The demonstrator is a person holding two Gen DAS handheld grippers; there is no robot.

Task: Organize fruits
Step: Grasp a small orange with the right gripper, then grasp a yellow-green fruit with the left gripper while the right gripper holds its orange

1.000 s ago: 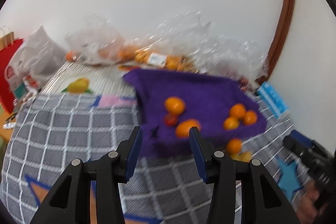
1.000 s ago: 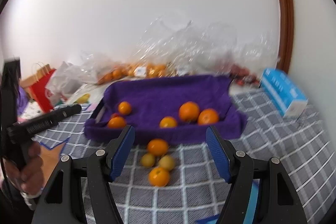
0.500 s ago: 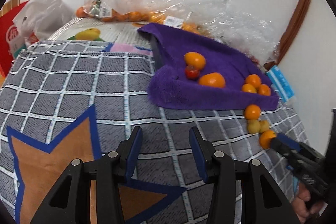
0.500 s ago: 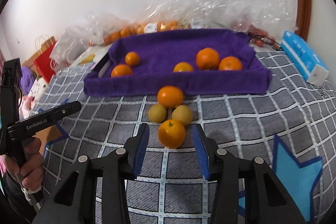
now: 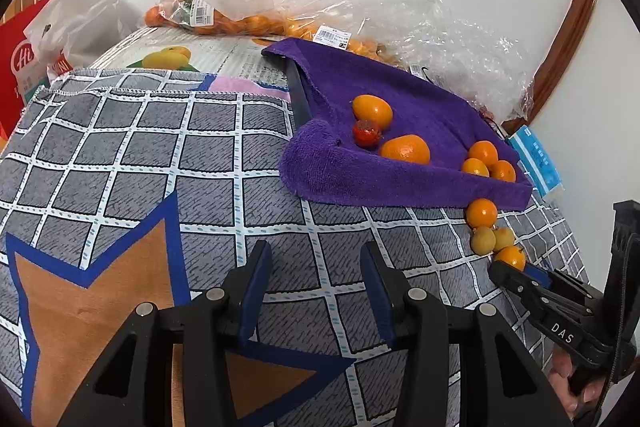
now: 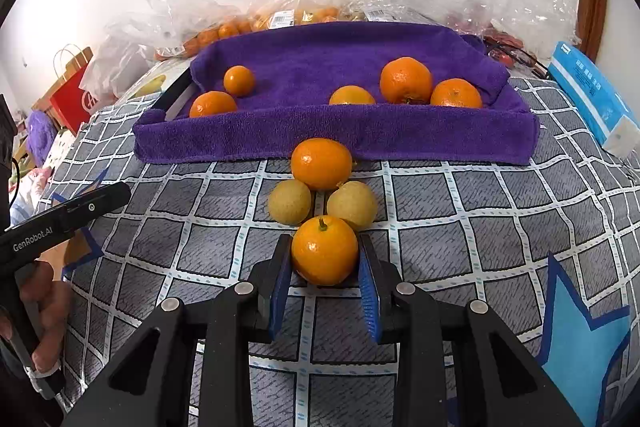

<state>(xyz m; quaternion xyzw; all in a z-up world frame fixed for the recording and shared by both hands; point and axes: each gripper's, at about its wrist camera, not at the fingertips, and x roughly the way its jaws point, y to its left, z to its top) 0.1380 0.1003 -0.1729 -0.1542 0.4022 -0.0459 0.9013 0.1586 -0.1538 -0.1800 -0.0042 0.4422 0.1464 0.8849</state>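
4 loose fruits lie just before the purple towel-lined tray [image 6: 400, 143]. Your right gripper [image 6: 325, 281] has just been closing, and its blue pads now press the nearest round orange mandarin [image 6: 324, 250]. The tray lies straight ahead. Your left gripper [image 5: 312, 291] hangs partly open, empty, farther from it.

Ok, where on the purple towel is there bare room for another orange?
The purple towel is bare in its middle, between the two left oranges and the right three, and along its back edge. The right corner is crowded.
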